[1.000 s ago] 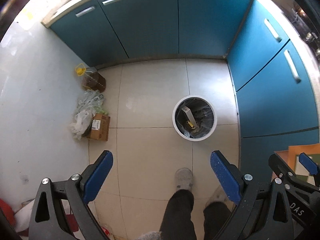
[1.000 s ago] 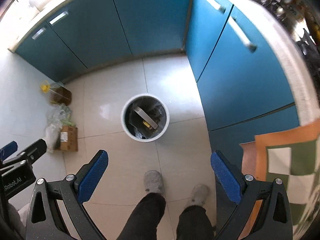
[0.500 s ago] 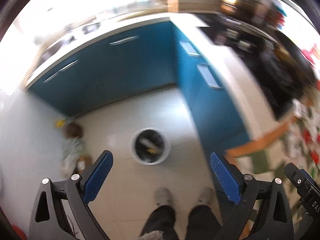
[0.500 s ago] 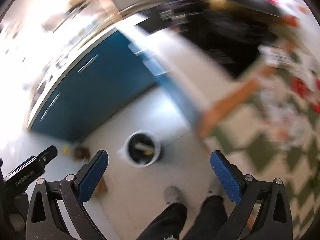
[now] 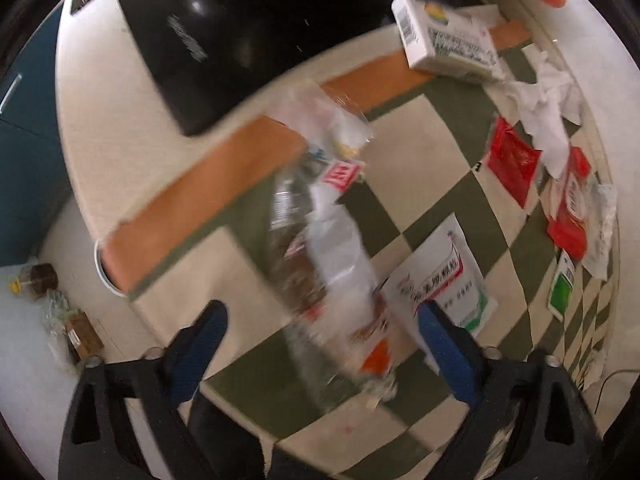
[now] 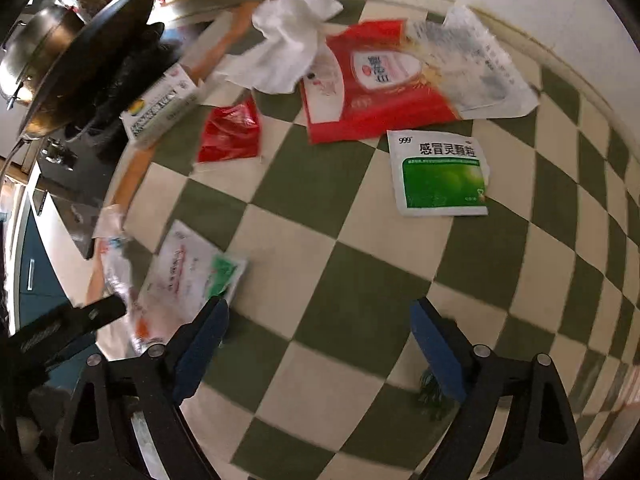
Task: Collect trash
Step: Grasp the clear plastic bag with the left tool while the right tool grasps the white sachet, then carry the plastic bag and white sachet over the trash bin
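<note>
Left wrist view: the left tool (image 5: 320,344) hung spread over a clear crumpled wrapper (image 5: 320,248) on the checked worktop (image 5: 432,152), jaws just narrowing, pinching nothing. The right tool (image 6: 320,340), also spread and narrowing, hovered over bare checks, a green sachet (image 6: 440,174) at one o'clock, red packets (image 6: 372,84) at twelve.
</note>
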A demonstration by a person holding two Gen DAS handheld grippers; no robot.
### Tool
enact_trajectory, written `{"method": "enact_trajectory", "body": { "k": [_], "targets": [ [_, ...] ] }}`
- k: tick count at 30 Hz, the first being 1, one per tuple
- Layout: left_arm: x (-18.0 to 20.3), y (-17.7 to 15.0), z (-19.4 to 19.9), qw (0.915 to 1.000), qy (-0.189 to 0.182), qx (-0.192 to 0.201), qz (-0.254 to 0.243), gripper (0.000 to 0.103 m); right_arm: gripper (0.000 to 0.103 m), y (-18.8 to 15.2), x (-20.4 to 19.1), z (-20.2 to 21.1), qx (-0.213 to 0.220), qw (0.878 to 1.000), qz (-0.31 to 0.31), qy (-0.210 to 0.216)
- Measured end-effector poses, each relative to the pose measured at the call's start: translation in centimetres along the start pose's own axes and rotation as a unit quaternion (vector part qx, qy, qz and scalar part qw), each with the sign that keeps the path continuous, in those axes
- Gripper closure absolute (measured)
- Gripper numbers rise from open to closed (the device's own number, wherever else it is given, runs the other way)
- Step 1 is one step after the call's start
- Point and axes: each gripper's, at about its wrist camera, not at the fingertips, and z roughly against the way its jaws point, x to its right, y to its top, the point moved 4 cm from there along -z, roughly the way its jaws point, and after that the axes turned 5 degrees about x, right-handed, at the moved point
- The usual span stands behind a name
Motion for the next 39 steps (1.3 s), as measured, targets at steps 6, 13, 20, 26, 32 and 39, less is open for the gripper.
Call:
{"method": "enact_trajectory", "body": {
  "k": [6,13,20,26,32,39],
  "targets": [
    [-1.1,0.0,0.6,0.9995,0.022,0.02,-0.013,0.099,0.01,0.5,-4.2,-2.6,-0.02,0.995,0.086,0.048],
    [-5.5,-1.6,2.1,0.9968,0.064,0.048,-0.005,0.1,0.017,-0.2,-10.6,-5.1,-0.01,0.979,0.204,0.011],
    [-10.3,-2.8,4.2,0.9942,0.073,0.078,0.003,0.1,0.089,-2.5,-13.8,-4.7,0.031,0.966,0.256,-0.008],
    [-12.5,-2.9,5.7,0.9915,0.065,0.113,0.01,0.1,0.097,-4.6,-16.4,-2.4,0.037,0.972,0.232,0.025],
    [-19.1,-4.9,8.0,0.9891,0.046,0.132,0.045,0.1,0.097,-8.0,-23.6,1.3,0.046,0.97,0.225,0.083],
    [-33.2,-8.9,8.0,0.9826,0.05,0.116,0.136,0.1,0.097,-17.5,-36.0,0.0,0.002,0.953,0.266,0.149]
  ]
}}
